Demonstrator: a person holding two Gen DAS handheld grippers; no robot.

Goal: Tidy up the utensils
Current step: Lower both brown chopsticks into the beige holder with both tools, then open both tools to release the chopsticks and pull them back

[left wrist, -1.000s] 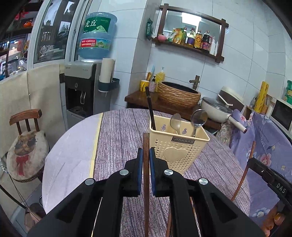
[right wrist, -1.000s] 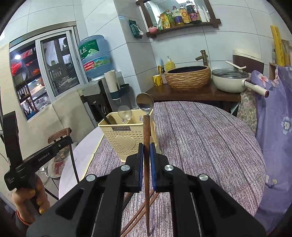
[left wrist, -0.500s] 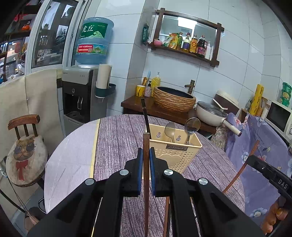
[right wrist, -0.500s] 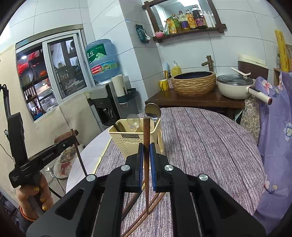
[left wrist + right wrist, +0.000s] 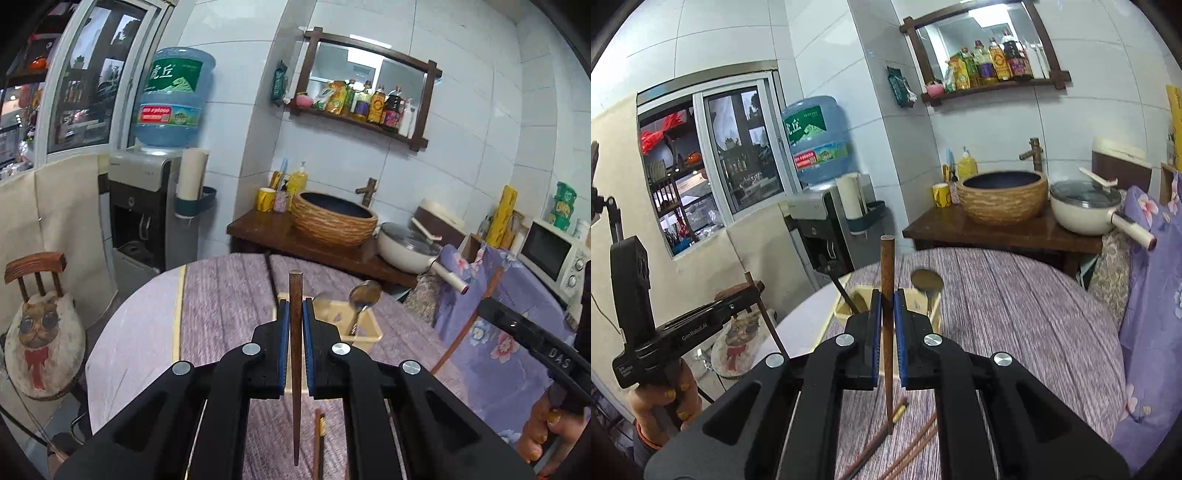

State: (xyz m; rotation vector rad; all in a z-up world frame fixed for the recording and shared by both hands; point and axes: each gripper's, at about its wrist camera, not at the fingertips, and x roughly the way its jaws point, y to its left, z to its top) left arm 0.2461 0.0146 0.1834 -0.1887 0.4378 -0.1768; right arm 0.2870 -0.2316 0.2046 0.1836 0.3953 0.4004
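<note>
My left gripper (image 5: 295,314) is shut on a brown wooden chopstick (image 5: 295,369), held upright above the round table. A cream utensil basket (image 5: 364,332) stands just beyond it, holding a metal spoon (image 5: 364,295) and a dark chopstick (image 5: 270,275). My right gripper (image 5: 886,306) is shut on another brown chopstick (image 5: 887,332), also upright, with the basket (image 5: 849,310) and spoon (image 5: 926,282) behind it. Loose chopsticks (image 5: 908,446) lie on the table below. The left gripper (image 5: 701,321) shows at the left of the right wrist view.
The round table (image 5: 221,295) has a purple cloth and a bare pale left part. A chair with a cat cushion (image 5: 37,332) stands left. A side counter (image 5: 295,236) holds a woven basin and a white pan. A purple-draped chair (image 5: 498,332) is right.
Both grippers have risen with their chopsticks; the basket now sits lower and partly behind the fingers in both views.
</note>
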